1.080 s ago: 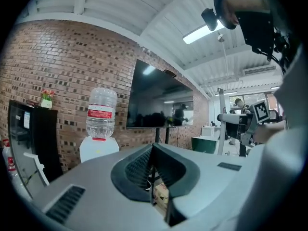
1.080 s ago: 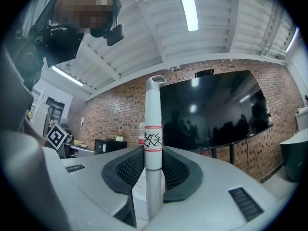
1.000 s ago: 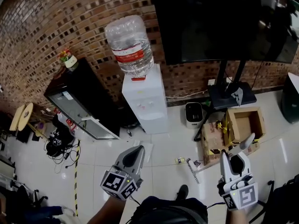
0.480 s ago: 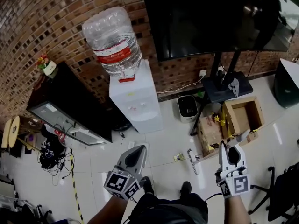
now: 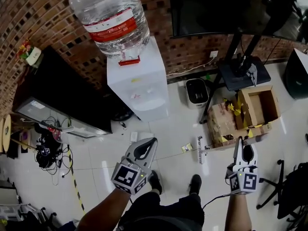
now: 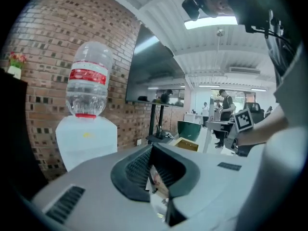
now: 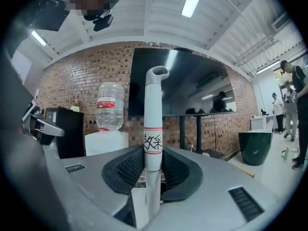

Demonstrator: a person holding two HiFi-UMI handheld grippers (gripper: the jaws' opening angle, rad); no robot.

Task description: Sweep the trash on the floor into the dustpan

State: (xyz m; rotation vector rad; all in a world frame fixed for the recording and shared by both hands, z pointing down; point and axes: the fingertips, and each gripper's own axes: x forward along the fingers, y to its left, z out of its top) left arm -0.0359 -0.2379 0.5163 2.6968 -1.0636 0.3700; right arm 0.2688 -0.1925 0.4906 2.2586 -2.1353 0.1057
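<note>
Moved nearer the water dispenser (image 5: 139, 81) since the earlier frame, the right gripper (image 7: 153, 165) holds its ribbed black pads (image 7: 127, 170) clamped on a smooth white tubular handle (image 7: 154, 109) with a red-banded label, tube upright, open end uppermost. On the left gripper (image 6: 155, 174) the pads are closed almost together with nothing discernible between them; both forearms reach forward from the lower edge of head view. Trash (image 5: 186, 148), a small yellowish scrap, lies on the glossy white tile floor (image 5: 96, 158) ahead of and between the grippers, beside a white toothed strip (image 5: 199, 149).

handle (image 7: 153, 129): lower end hidden | floor scrap (image 5: 186, 148): too small | screen (image 5: 231, 8): cropped top
</note>
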